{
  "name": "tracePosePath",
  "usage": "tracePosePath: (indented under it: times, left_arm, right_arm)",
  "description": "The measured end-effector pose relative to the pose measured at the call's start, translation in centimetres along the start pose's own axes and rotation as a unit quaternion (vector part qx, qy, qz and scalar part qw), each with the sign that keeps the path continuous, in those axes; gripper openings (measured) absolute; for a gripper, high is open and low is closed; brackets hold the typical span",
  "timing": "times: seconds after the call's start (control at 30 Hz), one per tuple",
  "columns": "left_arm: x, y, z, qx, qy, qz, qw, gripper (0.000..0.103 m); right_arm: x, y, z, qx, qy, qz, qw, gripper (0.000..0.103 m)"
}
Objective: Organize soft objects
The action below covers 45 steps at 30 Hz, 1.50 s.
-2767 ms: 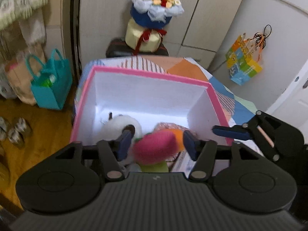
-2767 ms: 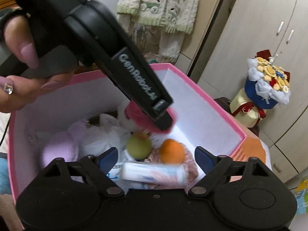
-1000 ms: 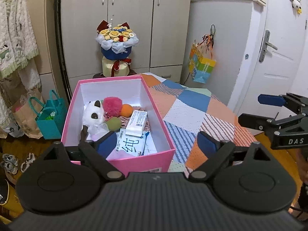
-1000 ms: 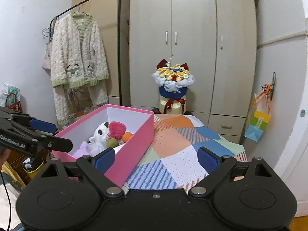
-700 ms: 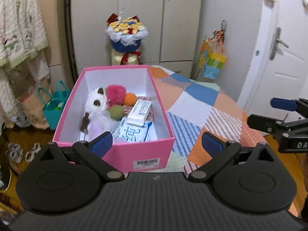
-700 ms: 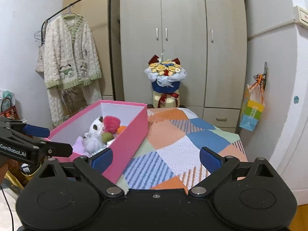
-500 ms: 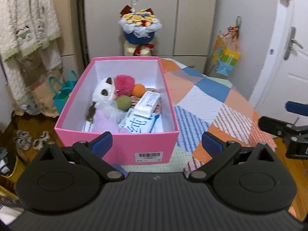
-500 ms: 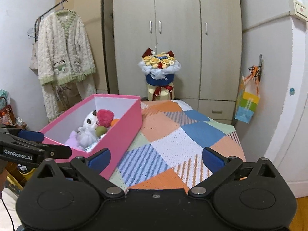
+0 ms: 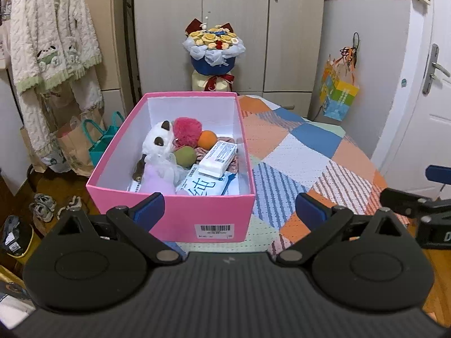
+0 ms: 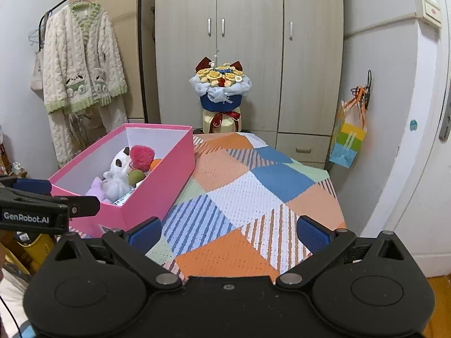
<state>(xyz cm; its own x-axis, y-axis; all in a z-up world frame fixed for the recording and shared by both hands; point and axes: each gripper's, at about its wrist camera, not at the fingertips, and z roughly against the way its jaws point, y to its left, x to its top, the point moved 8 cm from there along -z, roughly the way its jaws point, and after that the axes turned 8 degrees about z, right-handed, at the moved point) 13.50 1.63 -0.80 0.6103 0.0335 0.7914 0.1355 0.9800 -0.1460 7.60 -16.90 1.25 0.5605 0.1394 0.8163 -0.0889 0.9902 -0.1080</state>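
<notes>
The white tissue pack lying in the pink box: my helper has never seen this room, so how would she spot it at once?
Find the open pink cardboard box on the patchwork quilt. Along its right inner wall a flat white rectangular tissue pack lies atop a larger blue-and-white printed wipes pack. Unlike the round, fuzzy toys beside it, it is smooth and brick-shaped.

Both wrist views face the wardrobe (image 9: 231,28) from just short of the table, sharing the pink box (image 10: 157,180), seemingly from similar heights.
</notes>
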Motion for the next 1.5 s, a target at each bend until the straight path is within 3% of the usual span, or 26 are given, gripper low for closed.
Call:
tracePosePath:
  times: [0.27,0.87,1.5]
  left_arm:
    - [-0.8,-0.4,0.2,0.004,-0.002,0.002,1.0,0.1]
    - [-1.7,0.1,1.7,0.029,-0.051,0.002,0.9983,0.1]
    - [-2.3,-0.2,2.4,0.037,-0.059,-0.008,0.9976,0.101]
  right_arm:
    - [-1.0,-0.7,0.7,-0.014,-0.005,-0.014,1.0,0.103]
    - [-1.9,-0.5,2.6,-0.06,-0.035,0.0,0.998,0.103]
    - [-2.5,0.0,3.1,-0.076,-0.046,-0.004,0.996,0.103]
